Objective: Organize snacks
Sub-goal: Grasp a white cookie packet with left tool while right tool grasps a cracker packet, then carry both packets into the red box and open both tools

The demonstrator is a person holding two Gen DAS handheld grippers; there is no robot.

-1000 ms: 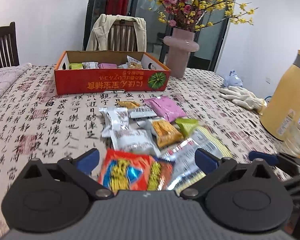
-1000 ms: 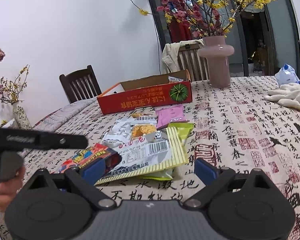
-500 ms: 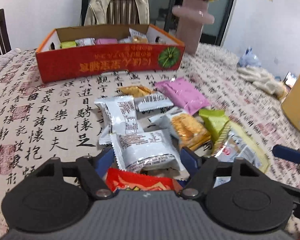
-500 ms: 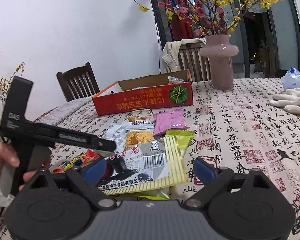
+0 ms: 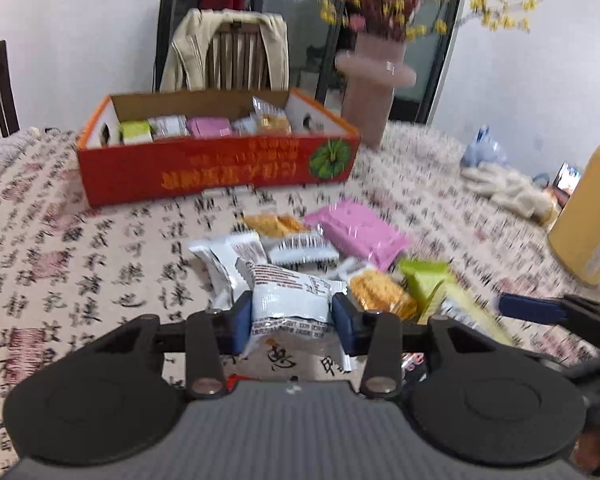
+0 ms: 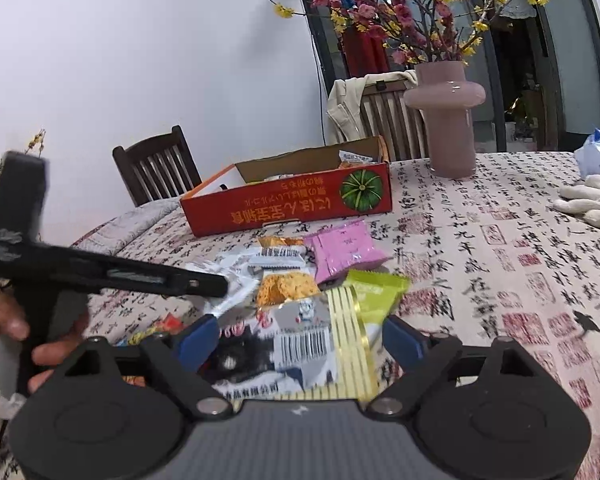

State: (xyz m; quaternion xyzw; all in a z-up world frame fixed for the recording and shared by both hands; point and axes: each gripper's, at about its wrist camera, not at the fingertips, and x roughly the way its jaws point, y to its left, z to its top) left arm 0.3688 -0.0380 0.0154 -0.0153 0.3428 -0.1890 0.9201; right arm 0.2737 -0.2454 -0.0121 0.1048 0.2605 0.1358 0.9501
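One white snack packet [image 5: 290, 300] pinched between blue pads [image 5: 240, 320] of left gripper [image 5: 292, 320], jaws clamped on both its sides, at near edge of snack pile on desk [image 5: 100, 272]. Beyond it in left wrist view: pink packet [image 5: 356, 232], orange cracker packet [image 5: 380, 292], green packet [image 5: 424, 280]. Red cardboard box [image 5: 220, 168] farther back, partly filled with snacks; contents plain only from left view. Right wrist view: right gripper [image 6: 300, 340] with jaws apart, straddling large silver-and-gold barcoded bag [image 6: 320, 352], contact not clear. Left gripper's black body and hand [image 6: 12, 332] seen side-on at left. Pink vase [image 6: 448, 116] behind box; white gloves [image 6: 592, 200] at right.
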